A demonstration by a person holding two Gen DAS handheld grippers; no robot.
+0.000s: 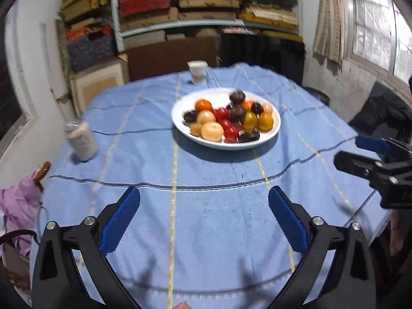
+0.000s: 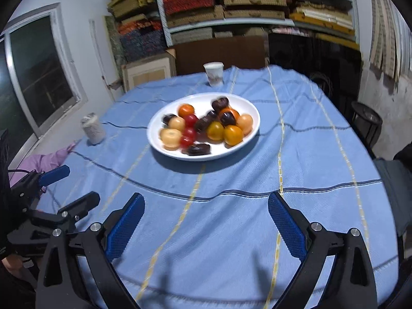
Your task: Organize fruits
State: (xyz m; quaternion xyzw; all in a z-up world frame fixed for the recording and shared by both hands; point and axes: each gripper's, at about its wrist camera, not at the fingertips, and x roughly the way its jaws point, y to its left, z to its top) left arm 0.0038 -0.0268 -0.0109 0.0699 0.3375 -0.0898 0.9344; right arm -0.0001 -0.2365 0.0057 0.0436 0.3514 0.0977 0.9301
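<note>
Plate (image 1: 273, 131): glossy white, smooth. Tablecloth (image 1: 206, 219): matt woven blue cloth. Left gripper (image 1: 203, 200) pads (image 1: 121, 219): textured blue, matt.

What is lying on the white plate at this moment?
The white plate holds a pile of fruits: orange and pale yellow round ones, small red ones and dark brown pieces. The plate surface under the pile is covered, so anything beneath it cannot be seen.

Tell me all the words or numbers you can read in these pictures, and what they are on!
No words or numbers can be read here.
The paper cup has a pinkish print, too blurred to tell whether it is writing.
The jar shows speckled marks, too blurred to read.
The stacked boxes on the shelves carry patterns, no legible text.
The white plate of fruit and the blue tablecloth bear no writing.
</note>
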